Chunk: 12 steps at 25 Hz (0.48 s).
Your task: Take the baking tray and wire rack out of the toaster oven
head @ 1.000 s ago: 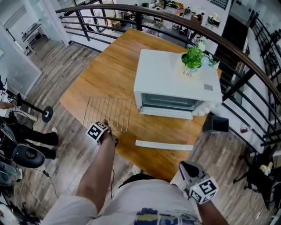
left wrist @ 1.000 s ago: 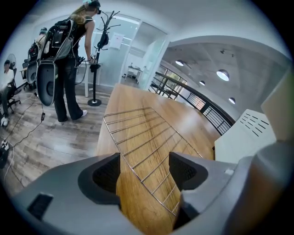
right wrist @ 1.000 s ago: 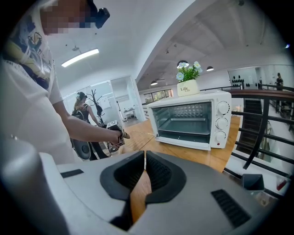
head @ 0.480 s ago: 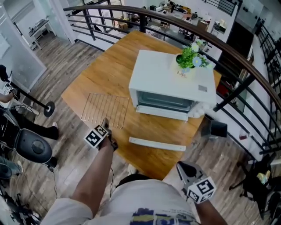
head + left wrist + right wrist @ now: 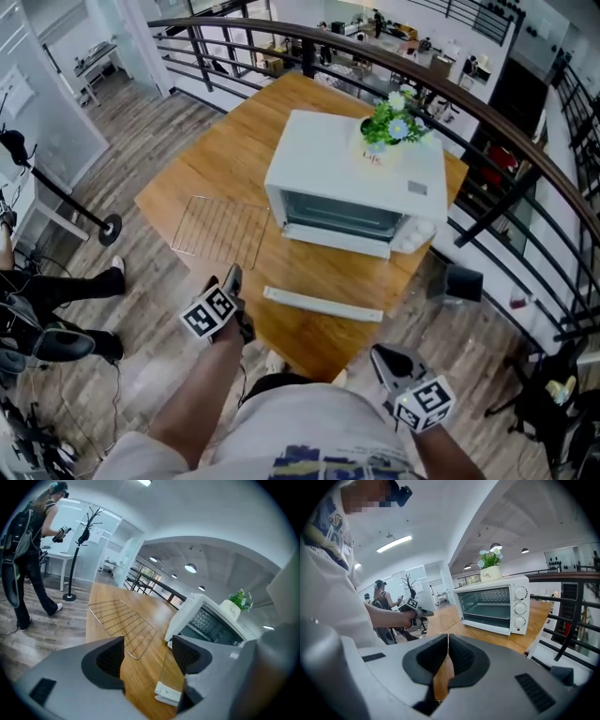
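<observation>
The wire rack (image 5: 217,230) lies flat on the wooden table (image 5: 234,155), left of the white toaster oven (image 5: 356,187). It also shows in the left gripper view, wire rack (image 5: 124,620). The oven's glass door hangs open and flat, its white handle (image 5: 322,303) toward me. No baking tray shows outside the oven; the oven cavity (image 5: 487,603) is too dim to tell what it holds. My left gripper (image 5: 232,279) is open and empty, off the table's near edge, short of the rack. My right gripper (image 5: 384,361) is shut on nothing, low by my body.
A potted plant (image 5: 386,127) stands on the oven's top. A dark curved railing (image 5: 487,103) runs behind and to the right of the table. A black box (image 5: 457,281) sits on the floor at the right. A person (image 5: 28,550) and a coat stand (image 5: 79,550) are at the left.
My left gripper has pulled back from the rack's near edge toward me, past the table edge. The rack stays on the table. The right gripper has hardly moved.
</observation>
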Available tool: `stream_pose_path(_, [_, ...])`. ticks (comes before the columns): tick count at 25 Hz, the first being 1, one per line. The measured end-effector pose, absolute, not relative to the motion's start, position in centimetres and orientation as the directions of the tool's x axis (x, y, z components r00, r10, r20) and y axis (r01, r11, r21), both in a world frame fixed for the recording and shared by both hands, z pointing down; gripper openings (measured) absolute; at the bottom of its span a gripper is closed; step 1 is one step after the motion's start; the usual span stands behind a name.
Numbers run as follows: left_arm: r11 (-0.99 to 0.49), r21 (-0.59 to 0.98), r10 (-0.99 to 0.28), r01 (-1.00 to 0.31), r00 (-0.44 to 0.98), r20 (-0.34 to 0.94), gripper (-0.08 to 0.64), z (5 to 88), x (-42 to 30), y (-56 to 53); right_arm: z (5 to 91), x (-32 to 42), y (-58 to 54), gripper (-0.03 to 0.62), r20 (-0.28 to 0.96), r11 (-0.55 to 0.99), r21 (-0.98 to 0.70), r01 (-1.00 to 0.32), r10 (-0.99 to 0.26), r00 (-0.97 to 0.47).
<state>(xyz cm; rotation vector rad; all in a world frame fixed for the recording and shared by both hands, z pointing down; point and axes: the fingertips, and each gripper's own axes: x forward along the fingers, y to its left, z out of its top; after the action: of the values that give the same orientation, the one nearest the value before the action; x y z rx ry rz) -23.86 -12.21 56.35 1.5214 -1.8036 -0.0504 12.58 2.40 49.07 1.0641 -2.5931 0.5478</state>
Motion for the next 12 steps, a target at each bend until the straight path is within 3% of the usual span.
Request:
stream_pose_path(7, [0.09, 0.578, -0.883, -0.811, 0.203, 0.422, 0.316, 53.4, -15.0, -8.8, 49.5, 14.4, 3.8, 0.005, 0.391, 0.681, -0.238, -0.693, -0.586, -0.71])
stream_pose_path(12, [-0.014, 0.742, -0.854, -0.67, 0.394, 0.34, 0.313, 53.0, -8.2, -6.3, 50.0, 15.6, 4.9, 0.003, 0.382, 0.693, -0.229, -0.684, -0.582, -0.718])
